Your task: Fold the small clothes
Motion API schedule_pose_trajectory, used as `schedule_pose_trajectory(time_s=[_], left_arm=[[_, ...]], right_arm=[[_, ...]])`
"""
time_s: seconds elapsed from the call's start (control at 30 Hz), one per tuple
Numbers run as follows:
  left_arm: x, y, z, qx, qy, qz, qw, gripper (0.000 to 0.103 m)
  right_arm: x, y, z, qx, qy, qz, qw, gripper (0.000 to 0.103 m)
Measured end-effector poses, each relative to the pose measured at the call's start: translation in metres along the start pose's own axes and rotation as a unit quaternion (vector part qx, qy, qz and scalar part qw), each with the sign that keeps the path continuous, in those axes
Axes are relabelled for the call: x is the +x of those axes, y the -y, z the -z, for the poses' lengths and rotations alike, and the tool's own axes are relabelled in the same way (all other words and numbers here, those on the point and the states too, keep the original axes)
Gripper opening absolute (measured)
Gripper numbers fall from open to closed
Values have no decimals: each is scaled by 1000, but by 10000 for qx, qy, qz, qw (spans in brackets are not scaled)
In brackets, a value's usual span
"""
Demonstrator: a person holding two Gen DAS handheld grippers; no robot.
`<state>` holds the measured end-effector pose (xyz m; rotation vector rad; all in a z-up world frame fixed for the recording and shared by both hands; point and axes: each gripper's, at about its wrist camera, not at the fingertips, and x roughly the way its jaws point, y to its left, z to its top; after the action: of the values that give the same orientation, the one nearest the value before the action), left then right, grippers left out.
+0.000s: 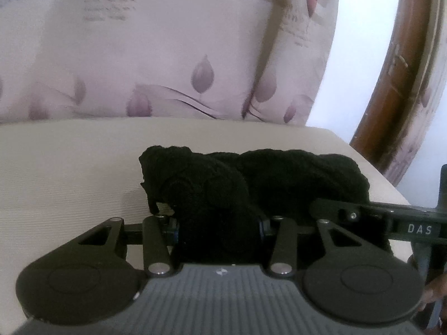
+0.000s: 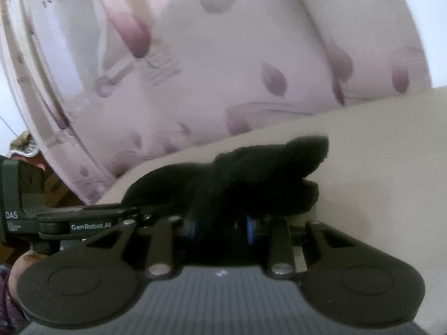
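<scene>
Two hand-held grippers are up close here, one pic each, and both have the same small black cloth in their jaws.

Biggest thing first: the sofa back (image 1: 139, 64), pale pink w/ purple leaf shapes, fills the top of both views. Under it is the beige seat cushion (image 1: 61, 173), flat and plain. That is where the work goes on; no desk in sight.

Next, the black cloth (image 1: 279, 178). It sits in a dark bunched lump just over the cushion, stretched sideways btwn the two tools. It looks soft and knit, maybe a sock or tiny garment, can't tell which. No neat edges, no flat layers.

The left hand-held gripper (image 1: 219, 229) is clamped on one end of the lump; cloth fills the gap btwn its jaws. The right hand-held gripper (image 2: 220, 227) is clamped on the other end, seen in the right wrist view as the black cloth (image 2: 251, 173) bulging out past its jaws. Each tool also shows at the edge of the other's pic, so they are near each other.

How far along: I'd say early. Grab is done, both ends held. Still left, as I judge it: spread it flat, fold it over, press it, let go.
</scene>
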<state>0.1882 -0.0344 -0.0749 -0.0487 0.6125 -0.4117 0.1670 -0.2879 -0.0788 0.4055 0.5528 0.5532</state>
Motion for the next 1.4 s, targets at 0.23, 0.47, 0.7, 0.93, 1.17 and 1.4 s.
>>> schedule_pose_trajectory(time_s=[0.23,0.47,0.7,0.93,1.17,1.4], left_arm=[[-58,-28,21,-7,24,-310,9995,46],[-76,-51,58,-181,-145,-484,9986,46],[-72,-54,82,-185,3,-731,9972,71],[-91,-21,95,643,620,-1723,9810,103],[-125,7,93,490,1069,-2442,9626,103],[-165,22,85,95,1384,-2684,9533,103]], right_arm=[[3,-51,26,55,-8,-414,9991,30],[16,-74,61,131,-327,-513,9981,30],[24,-70,86,338,-564,-250,9975,34],[11,-78,94,-54,-291,267,9992,49],[-57,-123,125,-952,839,877,9880,84],[-85,-130,135,-1014,820,926,9871,84]])
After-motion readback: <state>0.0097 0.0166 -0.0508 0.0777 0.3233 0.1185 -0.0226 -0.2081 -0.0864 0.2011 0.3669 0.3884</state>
